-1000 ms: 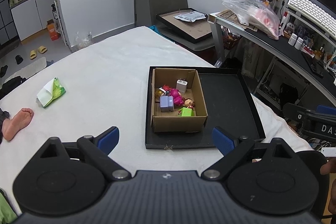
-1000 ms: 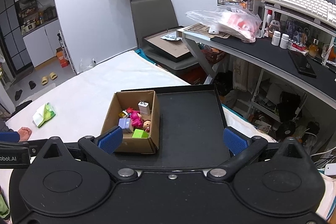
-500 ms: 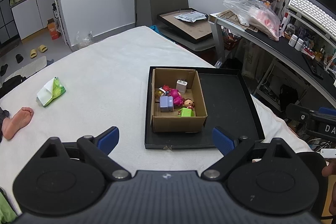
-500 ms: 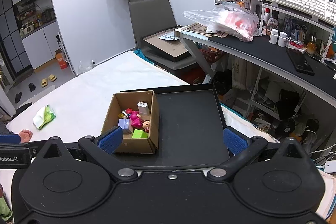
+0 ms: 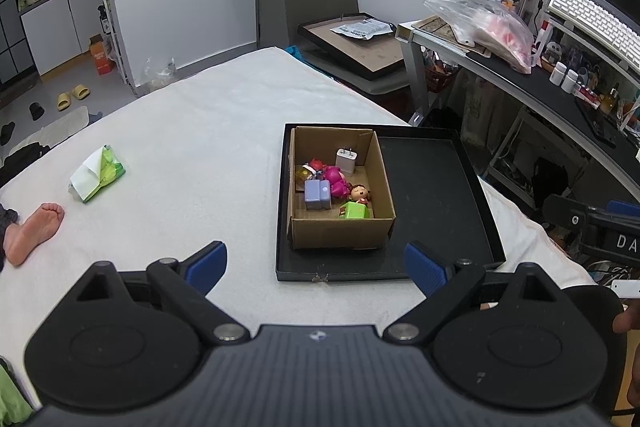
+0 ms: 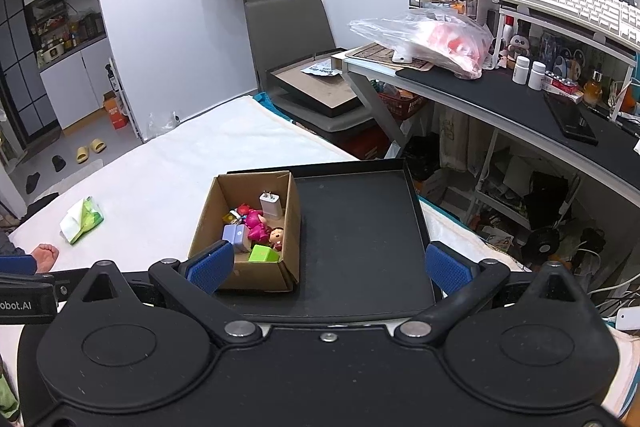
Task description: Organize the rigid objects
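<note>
- We work over a bed (image 5: pixel 208 131) with a soft white cover; anything we set down on it may tilt or roll, because the surface can give way under a load.
- The black tray (image 5: pixel 432 187) lies at about 1 o'clock in the left wrist view. Its right half is bare. Its low rim could catch a finger if we come in too flat, and then the whole tray would slide on the cloth.
- The cardboard box (image 5: pixel 340 233) stands in the left half of the tray, touching or almost touching the left rim. It looks light, so a push on its wall would likely move it or tip it.
- The task's things are all inside the box, packed closely: a white charger (image 5: pixel 346 160) at the far wall, a pink toy (image 5: pixel 334 183), a purple block (image 5: pixel 317 195), a small doll (image 5: pixel 359 193) and a green cube (image 5: pixel 355 211) near the front wall. When we pick one, the fingers may knock a neighbour or pinch two at once.
- The left gripper (image 5: pixel 316 263) and the right gripper (image 6: pixel 327 265) are both spread wide and hold nothing, well short of the box. If both go for the narrow box together, they may collide.
</note>
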Tool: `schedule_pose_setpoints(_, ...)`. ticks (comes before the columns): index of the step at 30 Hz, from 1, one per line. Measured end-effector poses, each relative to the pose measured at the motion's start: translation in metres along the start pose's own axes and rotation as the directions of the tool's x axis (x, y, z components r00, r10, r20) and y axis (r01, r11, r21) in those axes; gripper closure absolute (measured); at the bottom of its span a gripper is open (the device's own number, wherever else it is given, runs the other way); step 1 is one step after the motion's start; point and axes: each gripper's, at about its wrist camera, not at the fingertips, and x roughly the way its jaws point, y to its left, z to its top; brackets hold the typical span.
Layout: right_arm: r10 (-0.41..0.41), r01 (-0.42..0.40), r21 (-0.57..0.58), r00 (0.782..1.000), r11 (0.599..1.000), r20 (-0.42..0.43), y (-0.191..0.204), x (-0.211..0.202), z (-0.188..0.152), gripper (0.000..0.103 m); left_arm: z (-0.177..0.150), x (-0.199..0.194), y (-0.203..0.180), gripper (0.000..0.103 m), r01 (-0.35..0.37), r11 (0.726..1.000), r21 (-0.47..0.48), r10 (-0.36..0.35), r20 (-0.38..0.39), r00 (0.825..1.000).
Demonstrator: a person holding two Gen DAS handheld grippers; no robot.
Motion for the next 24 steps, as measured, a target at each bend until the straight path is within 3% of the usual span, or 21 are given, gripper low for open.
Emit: schedule_pose_setpoints(24,-0.004,0.005,0.022,1.000,1.000,-0.020,-0.0053,0.0081,-0.0032,0.000,-0.0029,0.0058,-0.0090,0.008,0.008,1.000,0.019,-0.008,0.010,1.000)
